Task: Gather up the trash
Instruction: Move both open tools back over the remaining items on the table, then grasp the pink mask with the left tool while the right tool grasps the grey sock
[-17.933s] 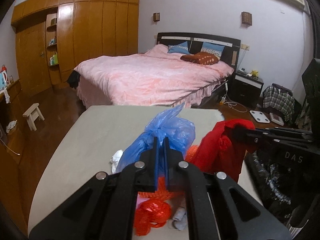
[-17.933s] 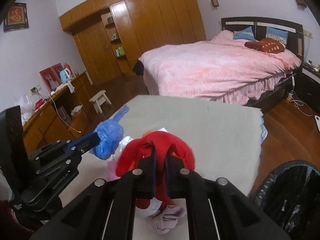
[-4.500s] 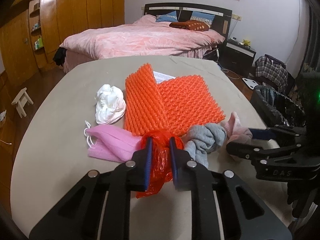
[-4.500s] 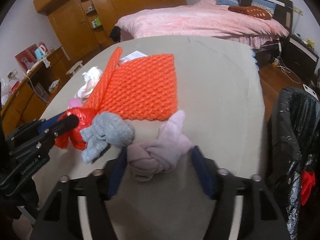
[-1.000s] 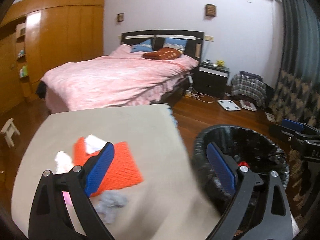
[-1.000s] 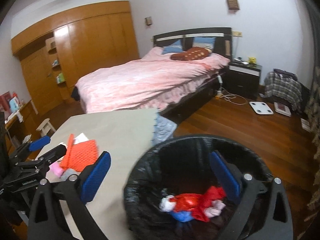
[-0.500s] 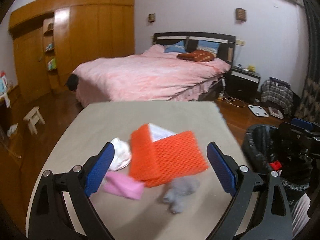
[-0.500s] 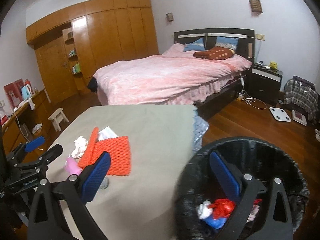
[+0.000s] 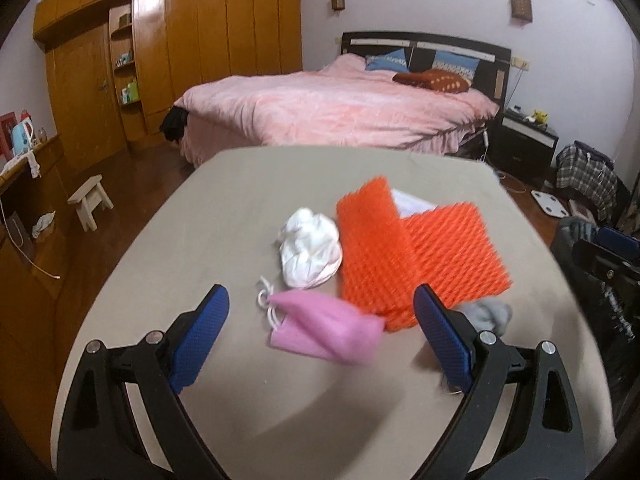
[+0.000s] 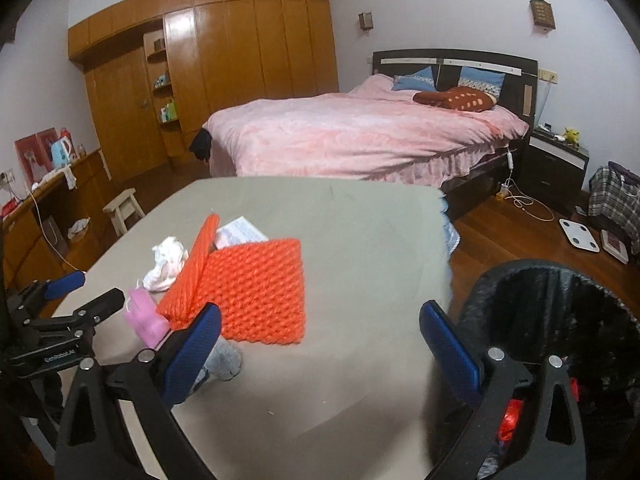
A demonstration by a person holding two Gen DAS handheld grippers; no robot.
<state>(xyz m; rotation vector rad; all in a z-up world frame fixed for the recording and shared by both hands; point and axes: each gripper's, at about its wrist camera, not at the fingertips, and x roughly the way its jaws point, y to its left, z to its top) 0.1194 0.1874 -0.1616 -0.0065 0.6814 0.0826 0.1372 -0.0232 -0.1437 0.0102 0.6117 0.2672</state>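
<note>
a home bedroom: pink-quilted bed [image 10: 360, 136], wooden wardrobe wall [image 10: 224, 60], dark nightstand [image 10: 556, 168].

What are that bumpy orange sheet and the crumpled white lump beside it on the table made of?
The bumpy orange sheet looks like foam packing net: matt, soft, with a raised diamond mesh, one side folded up. The crumpled white lump seems thin plastic film or tissue; its faint sheen hints at plastic, but blur leaves it open.

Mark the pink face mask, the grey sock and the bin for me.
pink face mask [image 9: 324, 330], left wrist view, middle of its folded body
grey sock [image 9: 490, 314], left wrist view, bunched part beside the right finger
bin [image 10: 516, 280], right wrist view, near rim of its black liner
</note>
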